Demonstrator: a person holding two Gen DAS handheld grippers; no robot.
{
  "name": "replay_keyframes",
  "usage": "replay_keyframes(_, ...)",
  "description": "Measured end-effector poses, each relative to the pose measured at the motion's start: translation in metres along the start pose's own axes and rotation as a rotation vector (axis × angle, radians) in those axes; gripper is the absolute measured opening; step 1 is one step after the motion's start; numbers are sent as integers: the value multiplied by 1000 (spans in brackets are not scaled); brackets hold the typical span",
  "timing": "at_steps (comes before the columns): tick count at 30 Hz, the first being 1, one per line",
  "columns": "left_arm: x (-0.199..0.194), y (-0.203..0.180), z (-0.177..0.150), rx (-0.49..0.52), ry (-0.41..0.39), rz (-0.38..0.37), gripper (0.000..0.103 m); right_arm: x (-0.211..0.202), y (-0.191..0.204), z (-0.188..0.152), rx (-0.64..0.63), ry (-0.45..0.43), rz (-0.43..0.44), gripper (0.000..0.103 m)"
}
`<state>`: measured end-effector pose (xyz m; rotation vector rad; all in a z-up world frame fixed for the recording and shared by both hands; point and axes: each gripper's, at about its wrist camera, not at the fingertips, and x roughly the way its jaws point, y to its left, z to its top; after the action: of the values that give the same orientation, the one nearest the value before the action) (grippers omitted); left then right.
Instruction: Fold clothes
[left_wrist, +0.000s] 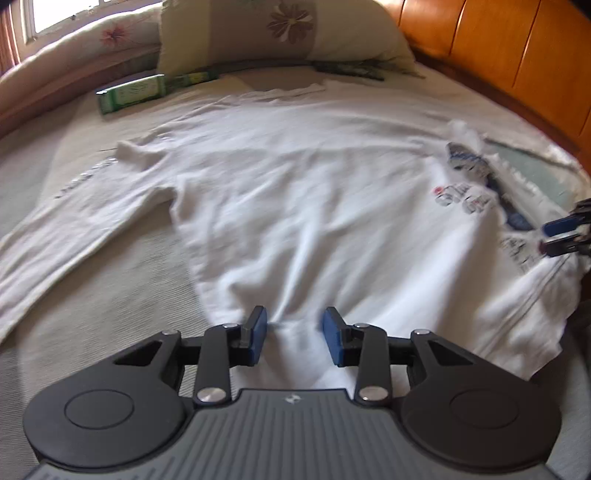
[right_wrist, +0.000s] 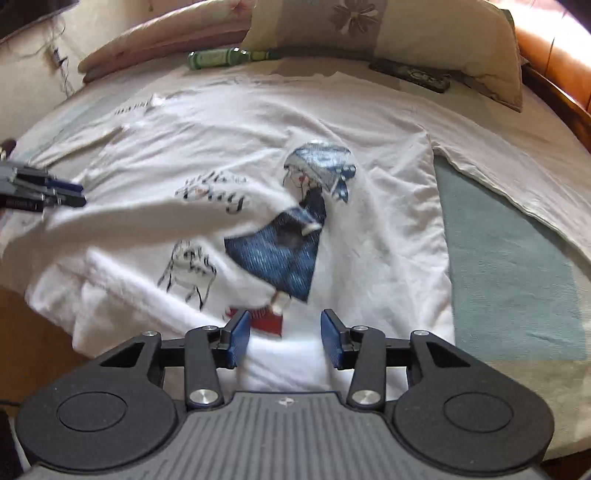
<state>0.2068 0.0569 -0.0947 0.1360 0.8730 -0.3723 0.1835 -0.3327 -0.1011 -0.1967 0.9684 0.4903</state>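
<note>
Shirt (right_wrist: 258, 155) lies on bed (right_wrist: 517, 266), before pillow (right_wrist: 406, 40).

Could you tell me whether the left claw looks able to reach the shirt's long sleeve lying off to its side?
Probably yes. The left claw is open over the white shirt's hem, and the sleeve lies flat on the bed with nothing over it.

A bed (left_wrist: 122, 280) with a grey-green cover, under and ahead of both grippers. Spread flat on it, a white shirt (left_wrist: 295, 192) with long sleeves and a blue picture (right_wrist: 284, 251) on the front. Far ahead of the grippers, a big pillow (left_wrist: 284, 33) with a flower on it. Just below the pillow, a green box (left_wrist: 129, 94) lying on the cover, ahead and to the left of the left gripper. Near the pillow's right end, a dark flat thing (right_wrist: 410, 75), too blurred to tell.
</note>
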Motion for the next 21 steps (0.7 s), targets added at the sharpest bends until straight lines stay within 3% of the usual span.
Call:
replay_keyframes(3,-9,1,0,44,-5,28,32,-16,9,2,-42,52,-82,50)
replay_keyframes(6,-12,-1,4,84,-18,36,37,-22,33,24,-56,-24,-19,56)
replay_keyframes(10,22,-13,27,136,-18,9,37,11,85,49,-64,-76,55,58)
replay_keyframes(11,28,-12,29,139,-11,8,43,19,96,51,-67,-82,71,58)
replay_keyframes(14,33,-2,28,116,6,2,52,32,118,39,-149,-35,48,60)
replay_keyframes(16,32,7,23,99,15,14,55,22,121,21,-199,-35,31,62)
replay_keyframes(19,30,16,15,62,-8,-5,57,6,112,6,-214,55,26,67)
replay_keyframes(21,30,13,15,69,-14,7,58,-5,113,4,-236,42,20,67)
